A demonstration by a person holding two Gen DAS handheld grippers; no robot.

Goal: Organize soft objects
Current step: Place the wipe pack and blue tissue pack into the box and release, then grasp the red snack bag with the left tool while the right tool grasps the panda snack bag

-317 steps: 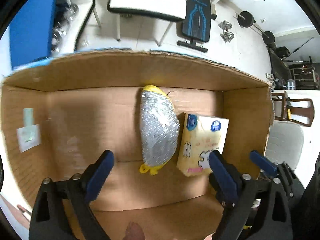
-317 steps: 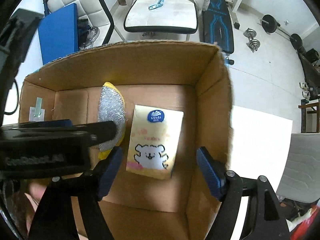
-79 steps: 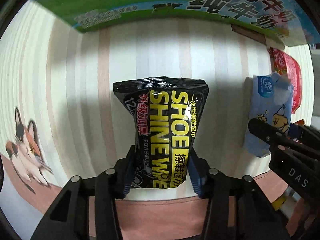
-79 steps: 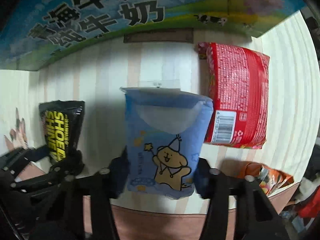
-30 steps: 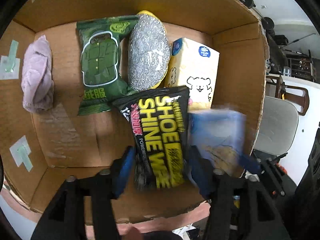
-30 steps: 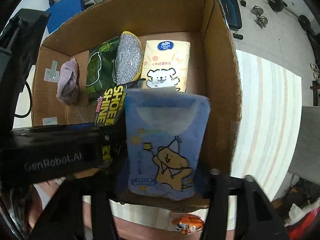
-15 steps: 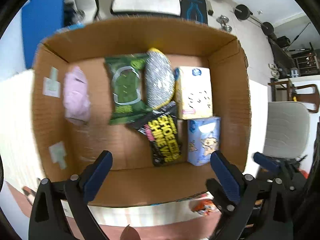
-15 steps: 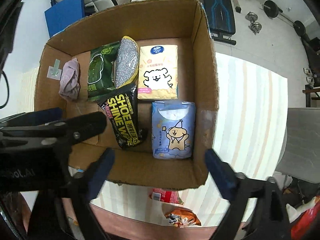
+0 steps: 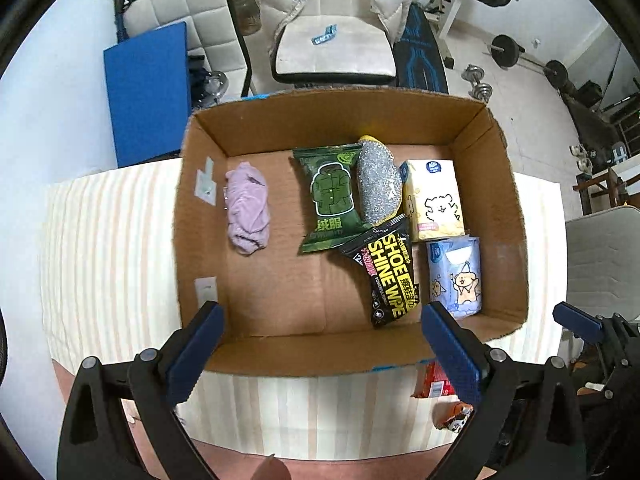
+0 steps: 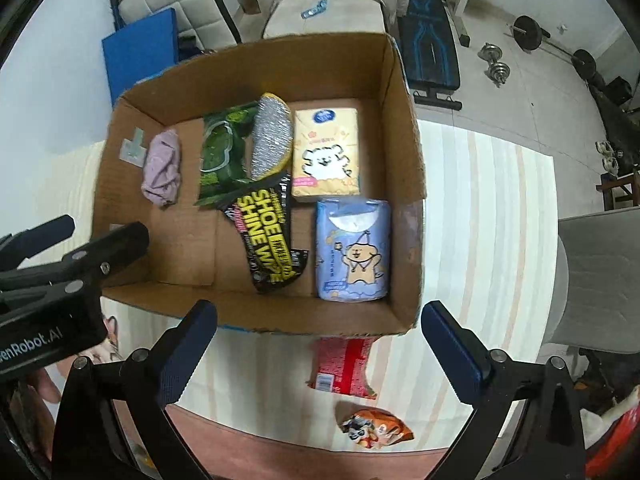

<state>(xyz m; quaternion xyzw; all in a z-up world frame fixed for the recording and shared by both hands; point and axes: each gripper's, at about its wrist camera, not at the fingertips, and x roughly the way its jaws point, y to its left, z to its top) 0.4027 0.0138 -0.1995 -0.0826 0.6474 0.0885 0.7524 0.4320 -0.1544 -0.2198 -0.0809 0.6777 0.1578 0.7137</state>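
Note:
An open cardboard box [image 9: 504, 184] [image 10: 408, 128] on the striped table holds a purple cloth [image 9: 246, 208] [image 10: 162, 168], a green wipes pack [image 9: 330, 196] [image 10: 224, 148], a silver scrubber [image 9: 378, 184] [image 10: 270, 138], a yellow tissue pack [image 9: 434, 200] [image 10: 326, 156], a black shoe-wipe pack [image 9: 390, 274] [image 10: 268, 232] and a blue tissue pack [image 9: 456, 276] [image 10: 352, 252]. My left gripper [image 9: 320, 344] hangs open and empty above the box's near edge. My right gripper [image 10: 318, 344] is open and empty above the near right corner.
A red packet [image 10: 344, 364] [image 9: 434, 380] and an orange snack bag [image 10: 374, 428] [image 9: 454, 418] lie on the table just outside the box's near wall. Chairs, a blue mat [image 9: 148, 88] and gym weights [image 9: 480, 84] fill the floor beyond.
Both grippers opened and let go: the black shoe-wipe pack and the blue tissue pack now lie in the box. Both grippers have risen, so the whole box shows smaller.

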